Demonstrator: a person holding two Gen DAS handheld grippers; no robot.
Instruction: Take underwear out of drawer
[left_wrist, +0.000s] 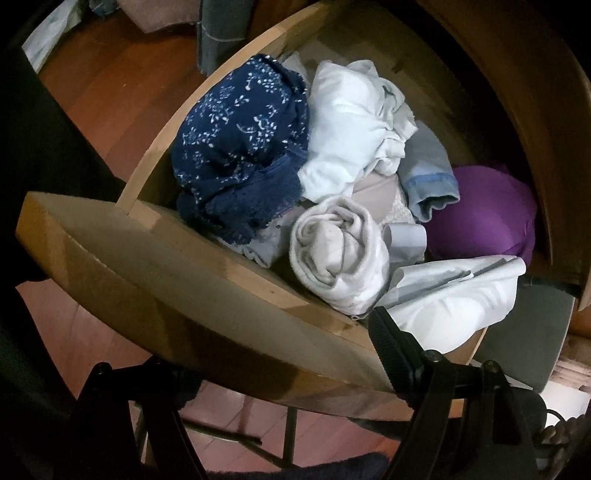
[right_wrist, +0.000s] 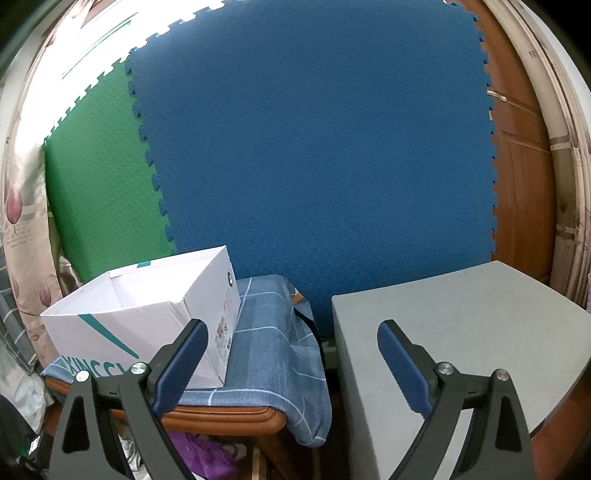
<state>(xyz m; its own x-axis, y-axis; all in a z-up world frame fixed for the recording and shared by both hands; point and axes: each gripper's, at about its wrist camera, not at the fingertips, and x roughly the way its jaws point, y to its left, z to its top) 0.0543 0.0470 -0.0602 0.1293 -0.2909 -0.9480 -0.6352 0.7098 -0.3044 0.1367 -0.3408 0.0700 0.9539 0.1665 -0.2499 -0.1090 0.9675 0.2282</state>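
Observation:
In the left wrist view an open wooden drawer (left_wrist: 147, 258) holds a heap of underwear: a navy floral piece (left_wrist: 240, 147), a white bundle (left_wrist: 354, 129), a rolled pale grey piece (left_wrist: 336, 254), a purple bra (left_wrist: 487, 214) and a white bra (left_wrist: 454, 306). My left gripper (left_wrist: 284, 350) is open, just outside the drawer's front panel; its right finger (left_wrist: 391, 347) reaches over the rim, the left one is hidden below the panel. My right gripper (right_wrist: 291, 350) is open and empty, away from the drawer, facing a white cardboard box (right_wrist: 147, 314).
The white box stands on a stool covered with blue checked cloth (right_wrist: 273, 350). A grey surface (right_wrist: 461, 350) lies to its right. Blue (right_wrist: 314, 147) and green foam mats (right_wrist: 103, 184) stand behind. Red-brown wooden floor (left_wrist: 110, 92) lies beside the drawer.

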